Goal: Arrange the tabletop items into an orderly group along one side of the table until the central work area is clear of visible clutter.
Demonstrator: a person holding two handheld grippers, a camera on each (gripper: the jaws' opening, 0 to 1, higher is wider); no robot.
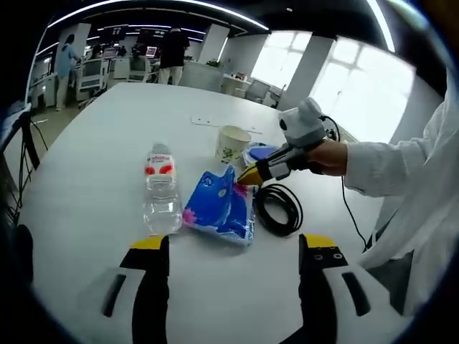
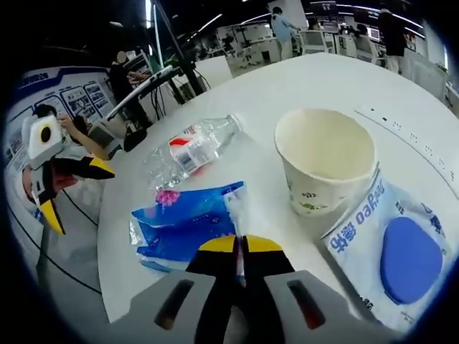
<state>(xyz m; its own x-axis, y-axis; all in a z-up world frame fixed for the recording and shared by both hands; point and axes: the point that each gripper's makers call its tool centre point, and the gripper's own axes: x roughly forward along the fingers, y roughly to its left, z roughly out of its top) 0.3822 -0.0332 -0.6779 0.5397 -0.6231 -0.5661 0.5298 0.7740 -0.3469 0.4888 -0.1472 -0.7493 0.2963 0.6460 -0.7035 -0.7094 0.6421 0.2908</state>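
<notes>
White surface held clutter mid-area. Right tool clenched on blue tissue pack; left tool released, near. Dragging could knock paper cup or roll bottle.

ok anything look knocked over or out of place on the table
The water bottle lies on its side near the blue tissue pack instead of standing. The paper cup stands upright and empty beside the wet wipes pack. The black cable lies loosely coiled. Nothing looks spilled or damaged.

Bkgd people, desks w/ monitors, bright windows
</notes>
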